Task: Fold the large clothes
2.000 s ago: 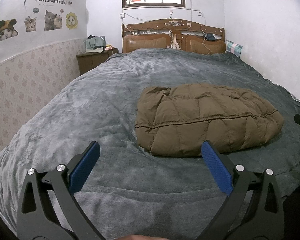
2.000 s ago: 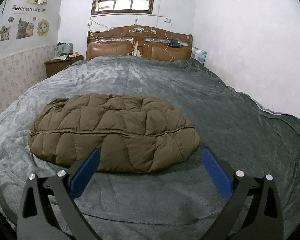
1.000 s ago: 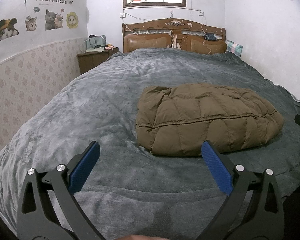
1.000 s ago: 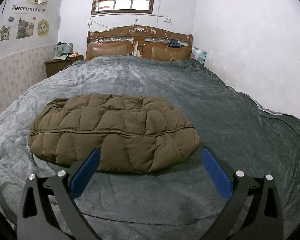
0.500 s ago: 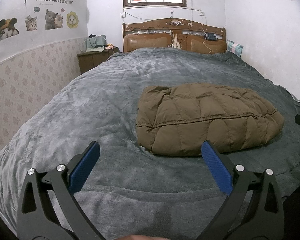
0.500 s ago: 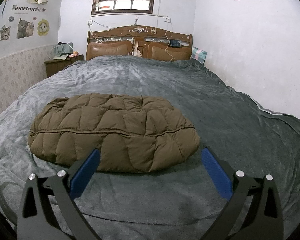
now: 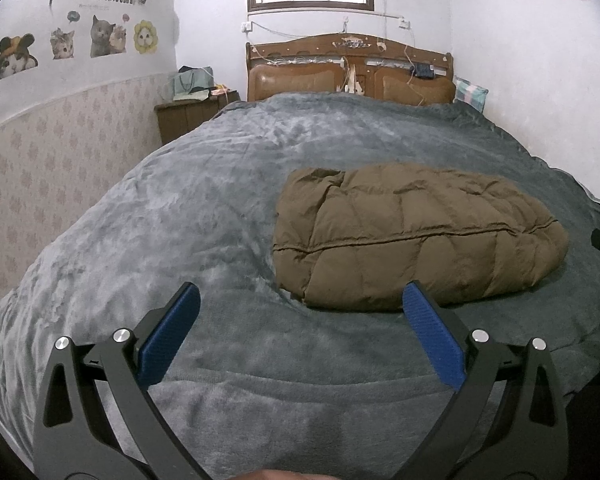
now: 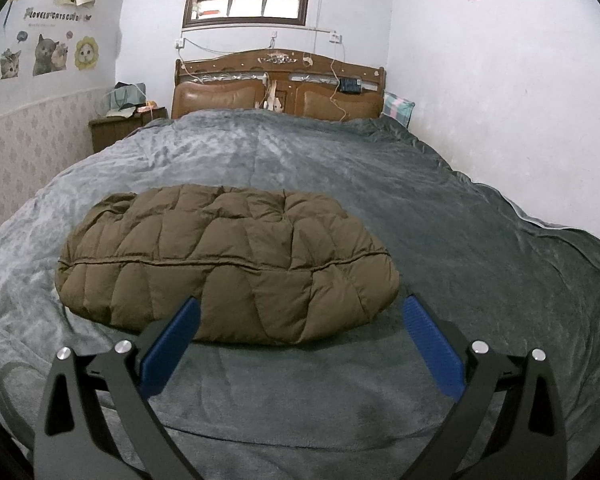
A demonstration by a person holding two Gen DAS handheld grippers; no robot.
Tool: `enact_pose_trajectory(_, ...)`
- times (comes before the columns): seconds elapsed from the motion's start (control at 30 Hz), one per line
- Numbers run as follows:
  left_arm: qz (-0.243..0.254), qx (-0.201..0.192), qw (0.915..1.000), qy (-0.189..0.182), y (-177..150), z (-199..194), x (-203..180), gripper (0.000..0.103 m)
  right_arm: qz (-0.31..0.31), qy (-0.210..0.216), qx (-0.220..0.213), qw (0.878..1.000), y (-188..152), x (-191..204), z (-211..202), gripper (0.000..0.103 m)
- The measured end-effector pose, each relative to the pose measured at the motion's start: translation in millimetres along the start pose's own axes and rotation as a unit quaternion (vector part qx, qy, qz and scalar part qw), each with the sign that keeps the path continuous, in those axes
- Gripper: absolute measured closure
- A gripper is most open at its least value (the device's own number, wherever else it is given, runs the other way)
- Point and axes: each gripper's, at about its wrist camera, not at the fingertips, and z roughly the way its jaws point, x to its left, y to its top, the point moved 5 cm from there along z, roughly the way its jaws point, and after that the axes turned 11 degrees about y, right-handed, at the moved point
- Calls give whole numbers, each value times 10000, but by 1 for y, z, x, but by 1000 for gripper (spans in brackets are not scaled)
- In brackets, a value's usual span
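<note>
Item: brown padded jacket (image 8: 228, 268), folded into a bundle, lying on the grey blanket (image 7: 204, 208) of the bed.
Left hand-held gripper (image 7: 300, 336): jaws wide apart, empty; jacket ahead, to its right.
Right hand-held gripper (image 8: 300, 344): spread, empty; jacket just ahead.
Risk: puffy filling may spring the fold open if nudged.
</note>
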Motion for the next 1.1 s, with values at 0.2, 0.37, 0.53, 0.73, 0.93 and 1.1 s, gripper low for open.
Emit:
enact_pose_trajectory(0.2,2,10,10000,17,0,0,0,3,-10,1,6,10000,-1,0,0,2)
enact_pose_trajectory(0.37,8,18,10000,26,-1,0,-1,3,-9,-1,3,10000,-1,0,0,2)
enact_pose_trajectory(0.53,5,23,10000,28,-1,0,-1,3,-23,0,10,10000,-1,-1,0,2)
enact_pose_trajectory(0.73,70,39,10000,51,-1,1,-3,3,-14,7,18,10000,-3,-1,-1,2)
enact_pose_trajectory(0.93,126,-55,9998,123,0,-4,-4,3,-43,-15,27,10000,-2,-1,-1,2)
enact_pose_trajectory(1.1,300,-66,9995,118,-2,-6,-10,3,-13,-9,34,10000,-2,-1,0,2)
